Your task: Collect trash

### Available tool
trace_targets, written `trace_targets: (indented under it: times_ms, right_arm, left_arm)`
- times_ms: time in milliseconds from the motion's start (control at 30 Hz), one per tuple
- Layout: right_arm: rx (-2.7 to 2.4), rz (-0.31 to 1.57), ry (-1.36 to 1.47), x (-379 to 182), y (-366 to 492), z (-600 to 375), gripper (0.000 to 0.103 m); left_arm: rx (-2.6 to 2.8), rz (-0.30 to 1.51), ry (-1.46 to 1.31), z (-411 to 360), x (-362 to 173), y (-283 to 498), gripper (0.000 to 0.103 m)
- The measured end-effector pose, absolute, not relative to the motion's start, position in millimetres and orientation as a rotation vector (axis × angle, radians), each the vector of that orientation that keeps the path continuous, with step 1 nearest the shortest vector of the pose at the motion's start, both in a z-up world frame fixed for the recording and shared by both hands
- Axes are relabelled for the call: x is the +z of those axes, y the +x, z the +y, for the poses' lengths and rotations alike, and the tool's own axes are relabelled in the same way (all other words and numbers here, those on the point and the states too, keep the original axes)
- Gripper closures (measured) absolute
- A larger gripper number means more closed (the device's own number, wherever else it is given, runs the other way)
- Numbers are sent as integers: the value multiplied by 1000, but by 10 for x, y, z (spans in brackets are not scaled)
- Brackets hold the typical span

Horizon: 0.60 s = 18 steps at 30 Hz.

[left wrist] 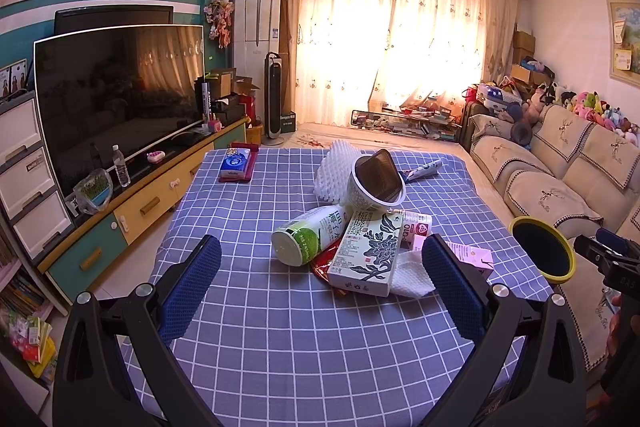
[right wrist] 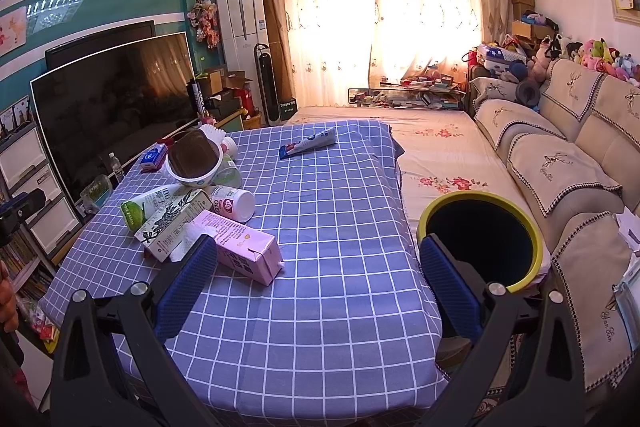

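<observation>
A heap of trash lies on the blue checked tablecloth (left wrist: 280, 339): a green-and-white can (left wrist: 306, 239) on its side, a flat tea box (left wrist: 370, 253), a tipped noodle cup (left wrist: 378, 181), white foam netting (left wrist: 334, 167), a tissue (left wrist: 412, 275) and a tube (left wrist: 424, 169). My left gripper (left wrist: 322, 281) hangs open just short of the can and box. The right wrist view shows the same heap with a pink carton (right wrist: 244, 253) nearest. My right gripper (right wrist: 314, 281) is open too, between the carton and the yellow-rimmed black bin (right wrist: 482, 239) off the table's right edge.
A pack of tissues (left wrist: 236, 163) sits at the table's far left corner. A TV (left wrist: 120, 99) on a low cabinet (left wrist: 132, 215) runs along the left. A beige sofa (right wrist: 560, 163) lines the right, with a floral mat (right wrist: 440, 155) between it and the table.
</observation>
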State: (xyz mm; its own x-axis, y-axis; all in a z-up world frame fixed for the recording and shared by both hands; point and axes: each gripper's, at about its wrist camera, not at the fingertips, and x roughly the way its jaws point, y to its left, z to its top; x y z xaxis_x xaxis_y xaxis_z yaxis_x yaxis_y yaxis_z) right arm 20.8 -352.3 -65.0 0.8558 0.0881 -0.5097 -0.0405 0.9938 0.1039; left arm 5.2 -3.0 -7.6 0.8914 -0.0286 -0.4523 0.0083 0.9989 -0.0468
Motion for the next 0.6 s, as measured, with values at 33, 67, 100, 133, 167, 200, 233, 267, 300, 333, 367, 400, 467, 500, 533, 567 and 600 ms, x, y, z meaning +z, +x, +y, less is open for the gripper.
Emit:
trace_targets:
  times_ms: [33, 67, 100, 133, 167, 200, 233, 267, 300, 333, 367, 400, 467, 500, 533, 567, 600]
  right_arm:
    - [67, 541, 90, -650, 211, -3523, 6]
    - [67, 542, 91, -653, 217, -3526, 6]
    - [67, 543, 91, -656, 220, -3527, 6]
    - [68, 544, 92, -658, 222, -3527, 6]
    - [68, 545, 92, -663, 229, -3532, 6]
    - [68, 547, 93, -663, 233, -3537, 6]
    - [67, 548, 93, -666, 234, -3538, 6]
    - [67, 548, 93, -668, 237, -3539, 6]
    - [68, 547, 93, -667, 236, -3540, 6]
    - [68, 547, 94, -669, 235, -3543, 6]
    - [68, 546, 94, -669, 238, -3540, 6]
    - [67, 546, 93, -669, 238, -3537, 6]
    - [68, 546, 93, -668, 239, -3537, 6]
    - [67, 548, 93, -667, 240, -3535, 6]
    - [66, 548, 92, -672, 244, -3536, 6]
    - [65, 548, 92, -674, 244, -3537, 6]
    - [66, 548, 93, -675, 245, -3542, 6]
  left_arm:
    - [-18, 470, -44, -30, -79, 53, 4]
    - [-18, 470, -44, -30, -80, 54, 4]
    - [-18, 471, -44, -31, -79, 54, 4]
    - [-18, 472, -44, -33, -86, 57, 4]
    - [-18, 474, -43, -39, -99, 68, 4]
    - [-18, 475, -43, -39, -104, 75, 4]
    - [-19, 476, -42, -41, -111, 79, 4]
    - [-19, 476, -42, -44, -112, 80, 4]
    - [-19, 477, -41, -50, -120, 86, 4]
    - [-19, 478, -39, -55, -121, 92, 4]
    - [-19, 479, -38, -58, -125, 97, 4]
    - [-19, 479, -37, -60, -131, 101, 4]
    - [-19, 480, -38, -62, -131, 102, 4]
    - [-19, 481, -39, -64, -139, 106, 4]
    - [-19, 481, -39, -61, -133, 107, 4]
    - [-19, 480, -38, -60, -129, 105, 4]
    - [-20, 480, -37, -60, -128, 106, 4]
